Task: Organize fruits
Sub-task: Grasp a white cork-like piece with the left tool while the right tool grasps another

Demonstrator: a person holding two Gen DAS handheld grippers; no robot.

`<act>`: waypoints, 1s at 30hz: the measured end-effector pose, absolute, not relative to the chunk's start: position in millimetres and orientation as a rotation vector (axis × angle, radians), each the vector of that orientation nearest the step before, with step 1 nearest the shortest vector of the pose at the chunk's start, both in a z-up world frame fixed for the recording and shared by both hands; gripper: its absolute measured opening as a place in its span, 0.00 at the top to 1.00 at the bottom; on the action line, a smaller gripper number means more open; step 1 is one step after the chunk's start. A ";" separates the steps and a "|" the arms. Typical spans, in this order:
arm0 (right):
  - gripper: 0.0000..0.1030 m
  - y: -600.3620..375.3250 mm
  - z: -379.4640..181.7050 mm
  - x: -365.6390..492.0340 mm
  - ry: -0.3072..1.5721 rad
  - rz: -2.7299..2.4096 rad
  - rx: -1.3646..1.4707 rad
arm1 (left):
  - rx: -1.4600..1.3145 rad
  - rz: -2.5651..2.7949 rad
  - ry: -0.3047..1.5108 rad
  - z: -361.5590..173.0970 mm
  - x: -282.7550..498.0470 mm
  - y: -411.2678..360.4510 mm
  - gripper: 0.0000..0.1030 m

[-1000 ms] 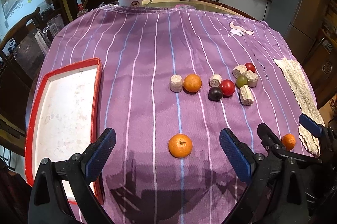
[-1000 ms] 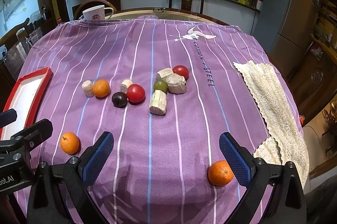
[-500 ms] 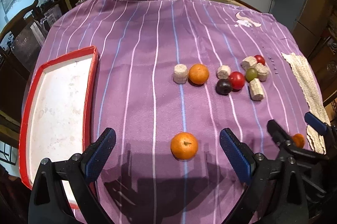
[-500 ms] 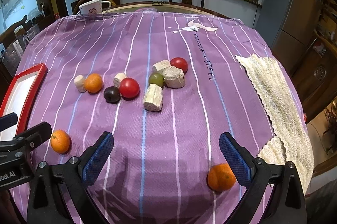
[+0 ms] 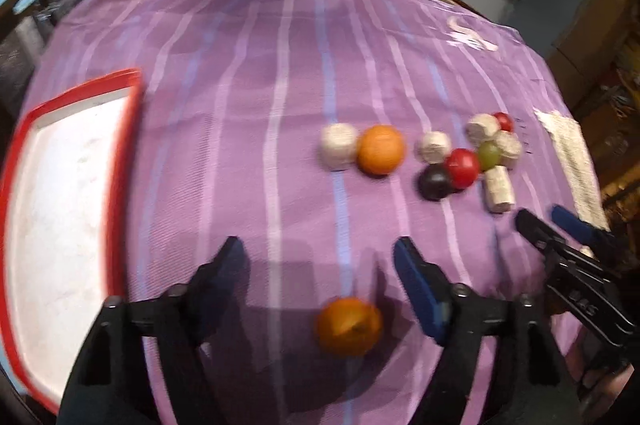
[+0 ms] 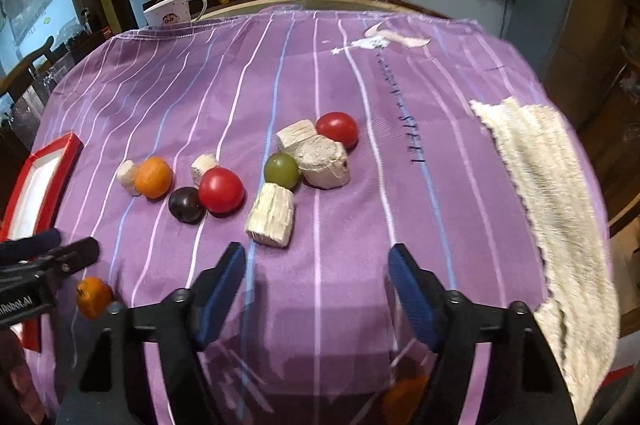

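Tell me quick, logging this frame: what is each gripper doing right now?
Left gripper: open, holding nothing, an orange lying between its jaws.
Right gripper: open, holding nothing, with another orange low beside its right finger.

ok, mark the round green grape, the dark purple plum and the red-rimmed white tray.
round green grape [image 6: 281,168], right wrist view, centre of its skin
dark purple plum [image 6: 186,204], right wrist view, middle of its top
red-rimmed white tray [image 5: 127,161], left wrist view, right red rim

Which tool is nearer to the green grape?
Right. The right tool is open just short of the grape, a pale block between them. The left tool, also open, is off to the grape's left, over an orange.
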State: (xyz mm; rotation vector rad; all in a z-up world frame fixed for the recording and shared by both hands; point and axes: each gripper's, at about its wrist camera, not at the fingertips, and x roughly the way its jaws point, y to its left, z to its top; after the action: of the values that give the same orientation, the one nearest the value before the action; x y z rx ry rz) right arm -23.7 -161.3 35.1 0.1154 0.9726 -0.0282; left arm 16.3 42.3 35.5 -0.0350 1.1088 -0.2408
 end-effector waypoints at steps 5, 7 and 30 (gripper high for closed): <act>0.41 -157.4 28.2 -3.6 0.985 0.061 0.166 | -0.004 -0.326 1.100 31.9 29.2 12.4 0.42; 0.41 -153.2 26.3 0.9 0.988 0.081 0.157 | -0.013 -0.314 1.091 32.0 35.0 12.6 0.44; 0.58 -138.0 21.0 17.1 1.004 0.155 0.126 | -0.136 -0.481 1.075 25.8 95.8 43.2 0.64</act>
State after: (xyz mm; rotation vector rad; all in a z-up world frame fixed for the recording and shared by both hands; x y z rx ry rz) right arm 17.1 -138.0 21.0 0.1263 1.0042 0.1553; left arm 95.8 43.2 25.8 -0.1359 1.0747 -0.4813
